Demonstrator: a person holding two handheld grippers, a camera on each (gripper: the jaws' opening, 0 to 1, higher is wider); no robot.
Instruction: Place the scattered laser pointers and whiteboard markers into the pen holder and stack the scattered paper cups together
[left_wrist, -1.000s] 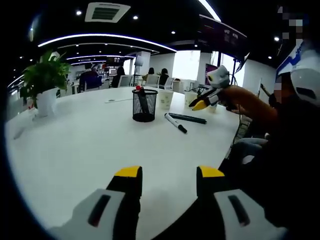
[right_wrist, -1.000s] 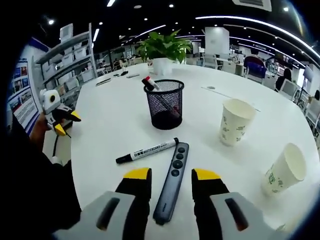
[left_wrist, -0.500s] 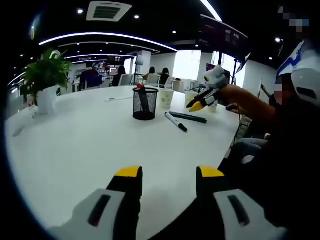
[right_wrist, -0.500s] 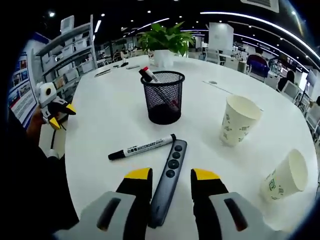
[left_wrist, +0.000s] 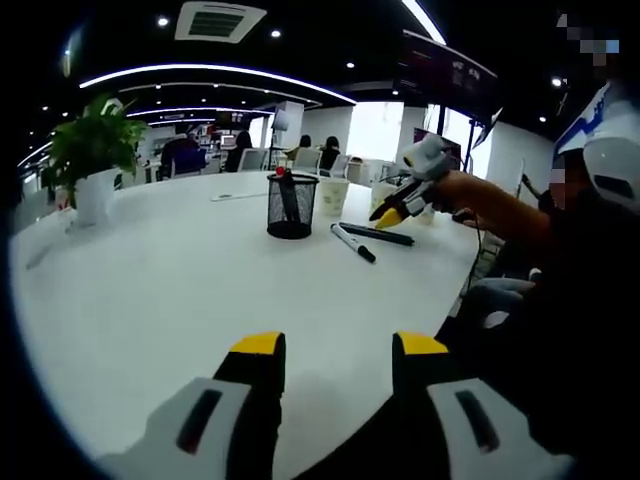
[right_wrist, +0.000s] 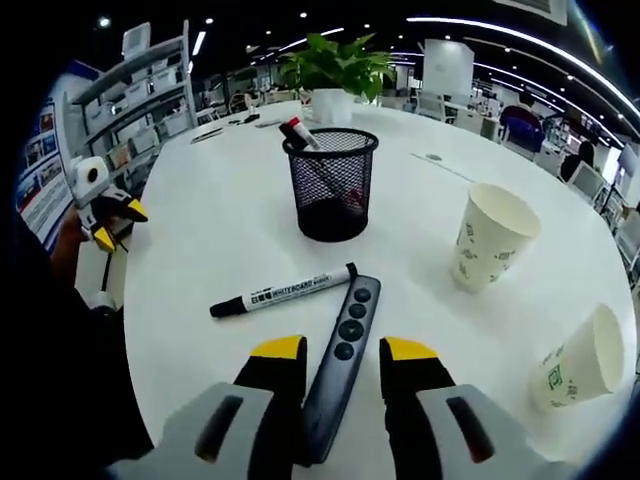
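Observation:
A black laser pointer (right_wrist: 352, 318) lies on the white table (right_wrist: 200, 250), its near end between the jaws of my right gripper (right_wrist: 343, 350), which stands open around it. Just left of it lies a black whiteboard marker (right_wrist: 280, 292). Beyond them the black mesh pen holder (right_wrist: 330, 185) holds a red-capped marker (right_wrist: 297, 133). Two paper cups, one (right_wrist: 490, 238) and another (right_wrist: 585, 358), sit to the right. My left gripper (left_wrist: 338, 350) is open over bare table, far from the holder (left_wrist: 291, 207). In that view the right gripper (left_wrist: 395, 210) hovers over the pointer (left_wrist: 378, 236) beside the marker (left_wrist: 352, 244).
A potted plant (right_wrist: 335, 70) stands behind the holder, also seen at the table's far left as the plant (left_wrist: 90, 160). A cup (left_wrist: 332, 197) stands beside the holder. The person's arm and body (left_wrist: 540, 280) fill the right side. Shelving (right_wrist: 130, 110) and seated people are in the background.
My right gripper has moved forward and down, so the laser pointer's near end reaches deeper between its jaws. The left gripper has hardly moved.

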